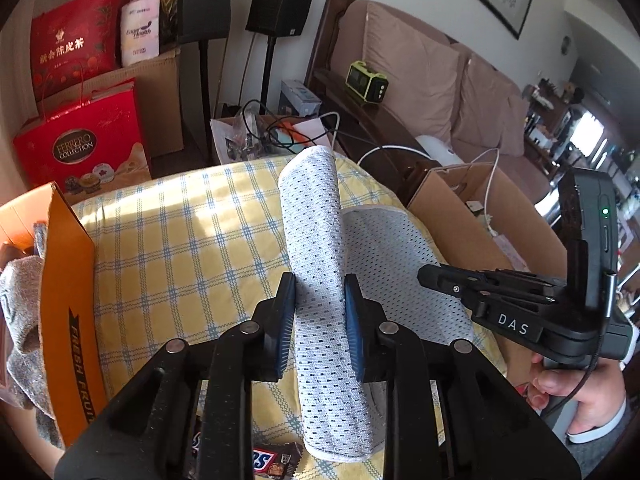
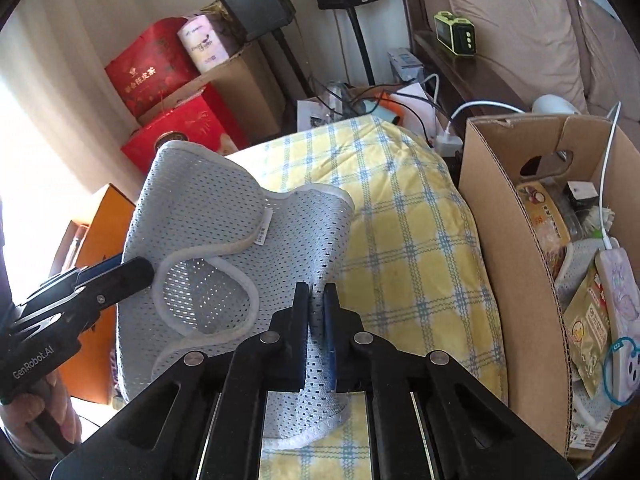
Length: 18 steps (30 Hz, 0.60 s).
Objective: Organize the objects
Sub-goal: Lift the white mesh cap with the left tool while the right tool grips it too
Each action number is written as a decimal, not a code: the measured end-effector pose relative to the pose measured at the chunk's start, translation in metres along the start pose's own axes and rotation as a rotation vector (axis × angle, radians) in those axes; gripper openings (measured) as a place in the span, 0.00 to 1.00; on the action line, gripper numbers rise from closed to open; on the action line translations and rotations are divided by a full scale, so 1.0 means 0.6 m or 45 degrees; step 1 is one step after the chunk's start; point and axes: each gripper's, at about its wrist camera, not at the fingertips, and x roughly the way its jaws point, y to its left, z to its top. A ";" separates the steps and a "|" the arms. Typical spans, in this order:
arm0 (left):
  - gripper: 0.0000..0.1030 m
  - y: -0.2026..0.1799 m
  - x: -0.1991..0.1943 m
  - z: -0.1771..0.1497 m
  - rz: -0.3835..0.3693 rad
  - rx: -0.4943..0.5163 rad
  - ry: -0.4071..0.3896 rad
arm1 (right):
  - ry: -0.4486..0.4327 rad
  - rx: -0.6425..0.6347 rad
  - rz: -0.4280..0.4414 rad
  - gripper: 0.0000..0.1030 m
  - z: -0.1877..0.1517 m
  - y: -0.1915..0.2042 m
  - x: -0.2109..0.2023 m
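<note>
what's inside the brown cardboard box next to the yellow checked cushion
In the brown cardboard box: snack packets, a white power strip on a white cable, and grey mesh fabric. The top layer and near wall cover whatever lies deeper.

The mesh cloth [image 1: 316, 264] looked perforated and matt; the box [image 2: 504, 216] was rough corrugated cardboard.

A candy bar [image 1: 266, 460] lies half hidden behind the left fingers [image 1: 286, 312].
</note>
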 end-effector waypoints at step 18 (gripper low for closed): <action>0.21 0.226 -0.245 -0.024 0.144 -0.208 -0.137 | -0.105 -0.322 0.330 0.05 0.042 0.303 -0.058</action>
